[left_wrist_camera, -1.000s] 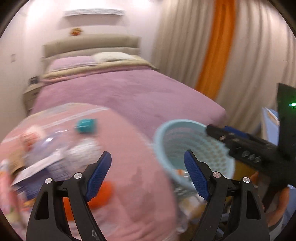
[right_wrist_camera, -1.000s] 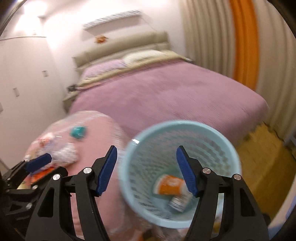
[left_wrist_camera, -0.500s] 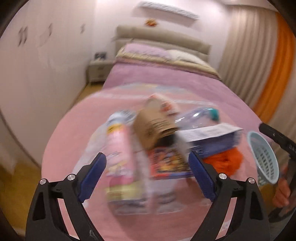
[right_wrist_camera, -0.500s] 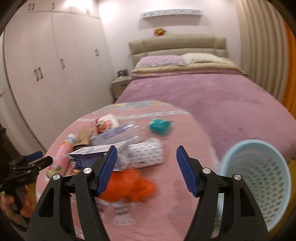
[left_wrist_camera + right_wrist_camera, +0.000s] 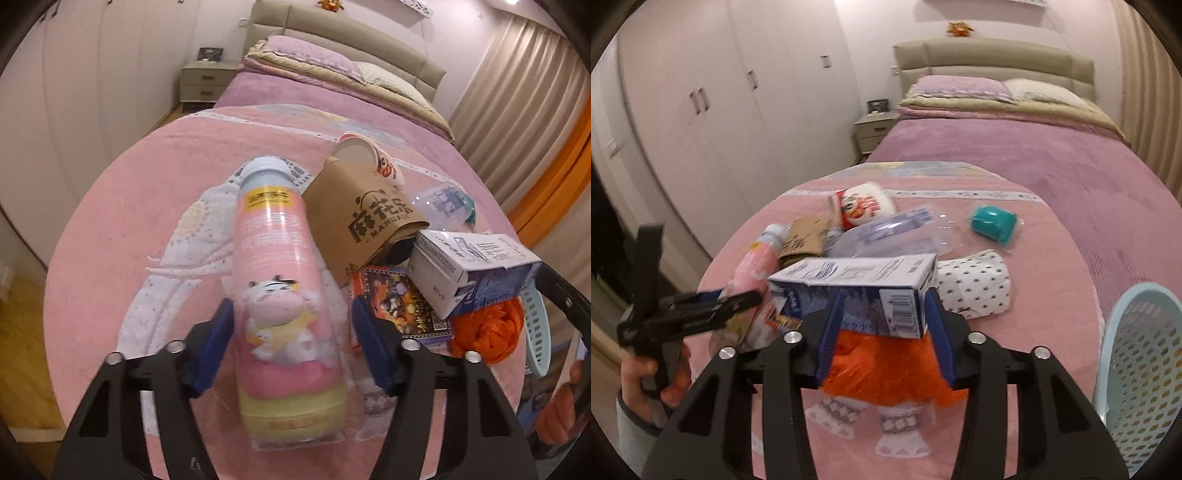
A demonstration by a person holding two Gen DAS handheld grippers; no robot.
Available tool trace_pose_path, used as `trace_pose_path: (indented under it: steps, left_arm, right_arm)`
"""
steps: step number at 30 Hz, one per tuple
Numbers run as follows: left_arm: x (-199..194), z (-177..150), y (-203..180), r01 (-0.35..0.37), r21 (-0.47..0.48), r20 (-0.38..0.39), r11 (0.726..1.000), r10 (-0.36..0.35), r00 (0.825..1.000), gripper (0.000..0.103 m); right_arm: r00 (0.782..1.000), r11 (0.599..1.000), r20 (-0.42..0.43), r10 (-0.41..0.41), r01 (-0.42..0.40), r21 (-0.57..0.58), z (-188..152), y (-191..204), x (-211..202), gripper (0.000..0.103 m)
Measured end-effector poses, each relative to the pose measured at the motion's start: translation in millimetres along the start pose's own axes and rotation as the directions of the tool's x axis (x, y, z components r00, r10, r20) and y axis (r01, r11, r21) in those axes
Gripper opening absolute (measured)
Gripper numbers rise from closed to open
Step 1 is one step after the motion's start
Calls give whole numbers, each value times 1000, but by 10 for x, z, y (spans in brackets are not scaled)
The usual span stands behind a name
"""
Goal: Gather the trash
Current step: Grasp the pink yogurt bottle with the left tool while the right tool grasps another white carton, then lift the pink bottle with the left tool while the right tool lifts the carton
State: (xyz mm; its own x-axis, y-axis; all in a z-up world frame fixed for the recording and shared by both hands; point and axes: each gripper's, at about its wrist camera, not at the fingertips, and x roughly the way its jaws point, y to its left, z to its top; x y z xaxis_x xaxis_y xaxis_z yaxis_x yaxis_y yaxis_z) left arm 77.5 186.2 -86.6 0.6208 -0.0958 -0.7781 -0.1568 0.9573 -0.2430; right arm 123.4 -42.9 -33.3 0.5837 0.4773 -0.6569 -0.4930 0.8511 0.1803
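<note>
Both grippers are lining up picks: left [image 5: 291, 345] open astride the bottle [image 5: 282, 291], right [image 5: 882, 332] seemingly open around the carton [image 5: 857, 284]; next, close.

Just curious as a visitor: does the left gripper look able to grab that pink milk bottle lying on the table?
Probably yes. The left gripper is open with its blue pads on either side of the pink bottle. Nothing lies on the bottle there; the brown cardboard sleeve only crowds its upper half.

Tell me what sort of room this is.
A bedroom, most likely: a made bed with an upholstered headboard, a nightstand beside it, and a tall built-in wardrobe along the wall.
</note>
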Motion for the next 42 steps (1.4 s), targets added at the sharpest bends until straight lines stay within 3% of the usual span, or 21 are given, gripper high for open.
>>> trace_pose_path:
  steps: [7,11,14,15,16,18,19,21,26,35,38,42]
  left_arm:
    - [-60,-68,149,21,-27,7,999,-21,1000,50]
    - [-107,-108,190,16,-10,7,1000,-16,1000,49]
    - [-117,-109,184,15,-7,10,1000,-15,1000,49]
    - [-116,-111,185,15,-5,9,1000,-15,1000,49]
    - [-112,-110,184,14,-3,7,1000,-14,1000,49]
    - [-102,-97,181,10,-2,6,1000,-10,1000,49]
    - [-108,-95,186,10,-2,6,1000,-10,1000,49]
    - [-100,-81,180,11,-7,6,1000,-11,1000,49]
    - [-84,-3,167,9,-4,4,1000,-9,1000,50]
    - [143,143,103,-16,13,-42,1000,16,999,50]
    - [170,141,96,-25,12,-37,1000,26,999,48]
    - [119,104,103,-28,11,-15,1000,28,999,47]
  right_arm:
    - [993,986,-35,110,-113,-123,-271,422,-137,40]
    - [984,959,-63,169,-179,-221,-440,613,-277,40]
    - [986,945,-32,166,-169,-280,-508,673,-444,41]
    - [988,944,-16,152,-150,-294,-504,679,-482,47]
    - [993,943,3,121,-114,-314,-491,690,-505,67]
    - [998,938,38,45,-29,-345,-446,724,-490,84]
    - [998,929,62,12,12,-370,-405,752,-456,84]
    - [998,915,60,9,16,-403,-341,804,-391,84]
    - [998,895,-19,-58,44,-443,-70,772,99,84]
    - [989,900,-143,-24,-41,-433,76,660,520,83]
    - [988,905,-154,2,-67,-420,30,674,431,65]
    - [996,918,-75,-39,6,-398,-65,721,133,62]
